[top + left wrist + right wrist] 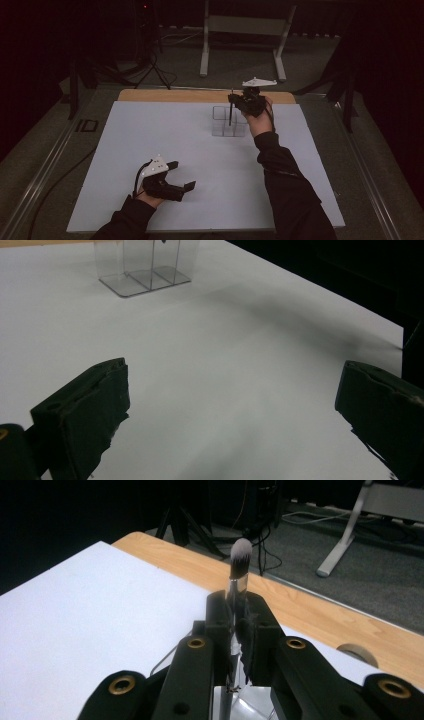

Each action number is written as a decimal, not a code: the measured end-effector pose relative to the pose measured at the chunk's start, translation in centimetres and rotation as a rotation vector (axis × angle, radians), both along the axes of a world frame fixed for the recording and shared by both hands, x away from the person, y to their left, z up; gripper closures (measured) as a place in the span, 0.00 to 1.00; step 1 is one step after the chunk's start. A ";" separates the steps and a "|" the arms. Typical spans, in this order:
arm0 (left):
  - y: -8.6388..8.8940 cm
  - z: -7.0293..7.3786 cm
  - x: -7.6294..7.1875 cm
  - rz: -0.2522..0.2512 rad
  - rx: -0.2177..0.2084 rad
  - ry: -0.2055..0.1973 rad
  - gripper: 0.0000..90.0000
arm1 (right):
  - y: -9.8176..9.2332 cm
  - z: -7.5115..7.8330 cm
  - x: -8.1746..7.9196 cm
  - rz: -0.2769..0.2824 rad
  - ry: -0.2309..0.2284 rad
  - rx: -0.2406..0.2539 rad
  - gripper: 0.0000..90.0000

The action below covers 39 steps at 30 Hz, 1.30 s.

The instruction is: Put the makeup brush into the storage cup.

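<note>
- A clear compartment box (229,121) stands on the table (150,130) near the far edge, right of centre.
- The right gripper (239,102) hangs over the box, its jaws closed on a brush (230,107) held upright, bristle end up, lower end down in the box.
- The left gripper (181,175) sits low over the table near the near edge, left of centre, well apart from the box, its jaws spread and pointing right.
- Beyond the far edge, a stand's legs (242,47) rest on the floor.
</note>
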<state>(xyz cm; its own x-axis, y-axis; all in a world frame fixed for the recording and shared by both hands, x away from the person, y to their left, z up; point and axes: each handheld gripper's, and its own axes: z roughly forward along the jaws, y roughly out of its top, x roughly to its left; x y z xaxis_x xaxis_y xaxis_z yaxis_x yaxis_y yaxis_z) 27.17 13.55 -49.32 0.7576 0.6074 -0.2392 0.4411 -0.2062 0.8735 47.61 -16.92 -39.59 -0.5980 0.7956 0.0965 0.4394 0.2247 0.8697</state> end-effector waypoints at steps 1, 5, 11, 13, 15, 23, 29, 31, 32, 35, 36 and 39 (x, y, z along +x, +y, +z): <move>0.0 0.0 0.0 0.000 0.000 -0.001 0.02 | 0.0 -0.2 0.0 0.001 0.006 0.000 0.92; 0.0 0.0 0.0 0.000 0.001 -0.002 0.02 | 0.2 -0.9 0.2 -0.005 0.031 -0.017 0.92; 0.1 0.0 0.0 0.002 -0.004 -0.004 0.02 | 0.5 -1.4 0.4 -0.014 0.052 -0.054 0.72; 0.0 0.0 0.0 0.002 -0.002 -0.005 0.02 | 0.5 -1.3 0.5 -0.016 0.057 -0.049 0.62; 0.0 0.0 0.0 0.001 -0.001 -0.003 0.02 | 0.4 -1.2 0.5 -0.016 0.072 -0.040 0.52; -0.1 0.1 0.0 0.004 0.004 -0.004 0.02 | 0.3 -0.4 0.2 -0.052 0.104 -0.035 0.16; -0.2 0.1 -0.1 0.005 0.001 -0.005 0.02 | 0.0 0.1 -0.5 -0.016 0.124 -0.004 0.11; -0.2 0.1 -0.1 0.005 0.002 -0.001 0.02 | -0.1 0.3 -1.0 0.019 0.132 0.006 0.11; -0.2 0.1 -0.1 0.006 0.001 0.000 0.02 | -0.1 0.3 -1.1 0.026 0.132 0.000 0.11; -0.3 0.2 -0.1 -0.002 0.004 0.000 0.02 | -0.2 0.4 -1.5 0.027 0.134 0.000 0.11; -0.4 0.3 -0.2 -0.006 0.005 -0.007 0.02 | -0.2 0.4 -1.7 0.037 0.137 0.010 0.11; -0.6 0.3 -0.3 -0.014 0.003 -0.007 0.02 | -0.4 0.3 -2.4 0.045 0.128 0.001 0.15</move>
<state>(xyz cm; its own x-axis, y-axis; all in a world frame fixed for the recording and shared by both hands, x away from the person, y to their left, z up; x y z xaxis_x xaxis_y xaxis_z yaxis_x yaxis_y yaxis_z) 26.91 12.96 -48.97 0.7674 0.5976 -0.2323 0.4323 -0.2148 0.8758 45.21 -17.29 -39.27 -0.6157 0.7684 0.1746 0.5360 0.2460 0.8076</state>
